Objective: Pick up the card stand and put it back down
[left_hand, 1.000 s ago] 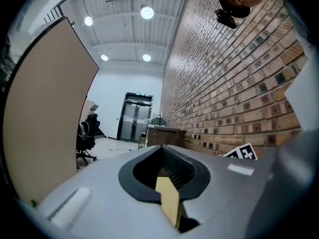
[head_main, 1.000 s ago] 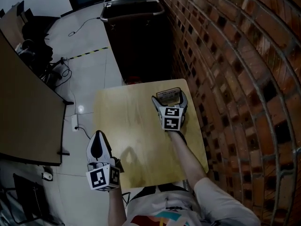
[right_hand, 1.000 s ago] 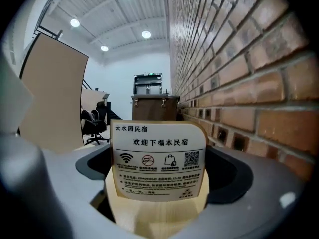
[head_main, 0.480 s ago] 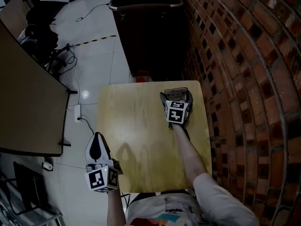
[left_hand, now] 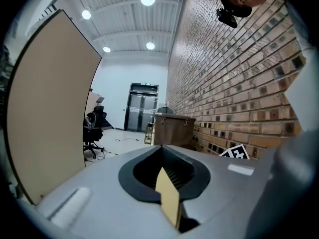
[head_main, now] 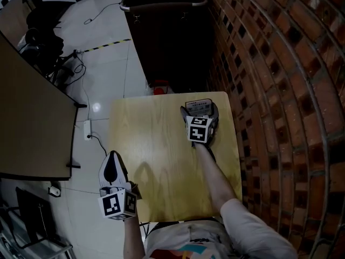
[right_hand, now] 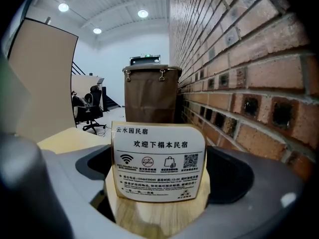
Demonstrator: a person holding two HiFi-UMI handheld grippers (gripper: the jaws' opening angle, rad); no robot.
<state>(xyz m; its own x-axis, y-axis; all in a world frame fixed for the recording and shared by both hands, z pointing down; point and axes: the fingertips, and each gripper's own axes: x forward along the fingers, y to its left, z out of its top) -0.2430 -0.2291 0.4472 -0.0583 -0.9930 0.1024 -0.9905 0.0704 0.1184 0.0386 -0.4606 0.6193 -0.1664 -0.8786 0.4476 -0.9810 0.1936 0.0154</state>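
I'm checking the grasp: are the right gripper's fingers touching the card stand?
Touching. The right gripper view shows the card stand, its wooden base wedged between both fingers, sides meeting them without a gap.

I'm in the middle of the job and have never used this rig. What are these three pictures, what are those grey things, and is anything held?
There is no robot arm. A person holds a two-jaw gripper in each hand; the cubes with square markers are part of the grippers.

The top-down picture comes from a camera on the person's head. The other two come from cameras on the grippers, each looking along that gripper's own jaws.

A wooden table stands beside a brick wall, and the only thing on it is the card stand, a printed sign on a wooden base.

The right gripper has its jaws closed on that base. I cannot tell whether it is lifted.

The left gripper is off the table's left edge with its tips together. A tan sliver shows between them that I cannot identify.
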